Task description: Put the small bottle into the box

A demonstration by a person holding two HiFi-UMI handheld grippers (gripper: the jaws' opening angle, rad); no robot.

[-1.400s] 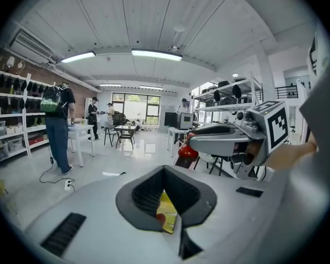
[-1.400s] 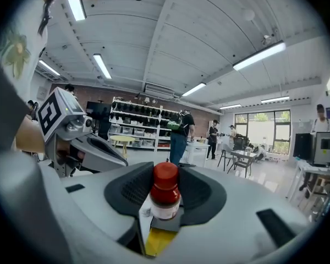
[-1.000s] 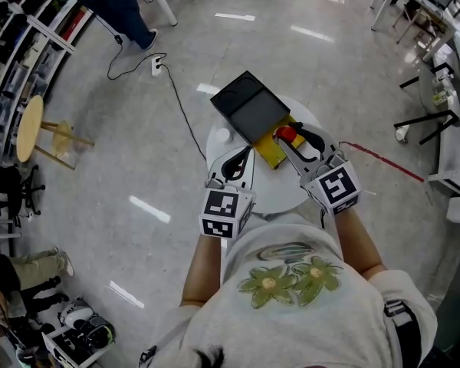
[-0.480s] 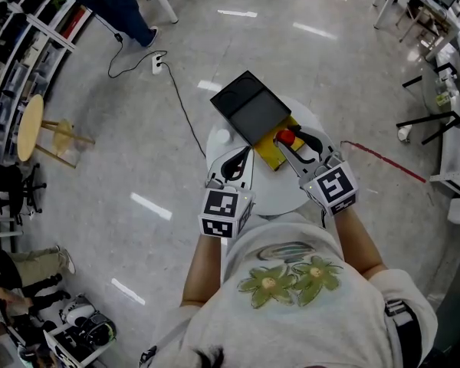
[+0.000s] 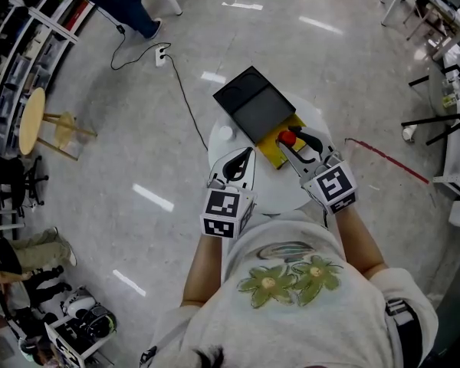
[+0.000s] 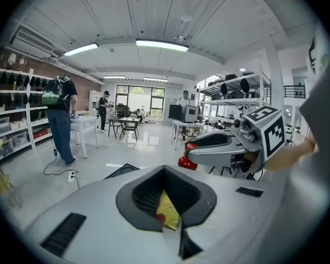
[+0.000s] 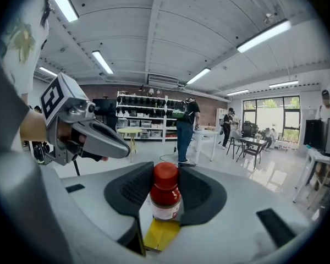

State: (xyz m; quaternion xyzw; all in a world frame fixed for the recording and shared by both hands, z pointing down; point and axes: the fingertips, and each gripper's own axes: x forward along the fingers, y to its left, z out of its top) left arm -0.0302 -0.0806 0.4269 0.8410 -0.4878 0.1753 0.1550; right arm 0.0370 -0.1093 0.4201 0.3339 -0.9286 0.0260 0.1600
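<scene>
A small bottle (image 5: pixel 288 137) with a red cap and white label stands upright between the pads of my right gripper (image 5: pixel 292 142), which is shut on it (image 7: pixel 166 202). It hangs over the yellow base (image 5: pixel 271 156) of the box, and the box's black lid (image 5: pixel 253 107) lies open behind it. The yellow base (image 7: pixel 160 232) shows right under the bottle. My left gripper (image 5: pixel 244 158) hovers over the near left of the round white table (image 5: pixel 270 194), shut and holding nothing, its hollow pads (image 6: pixel 137 194) framing a bit of the yellow box (image 6: pixel 168 210).
A small white object (image 5: pixel 226 134) lies on the table's left part. On the floor, a cable runs to a power strip (image 5: pixel 161 54). A wooden stool (image 5: pixel 32 125) and shelves are at the left, and a person's legs (image 5: pixel 123 2) at the back. Desks stand at the right.
</scene>
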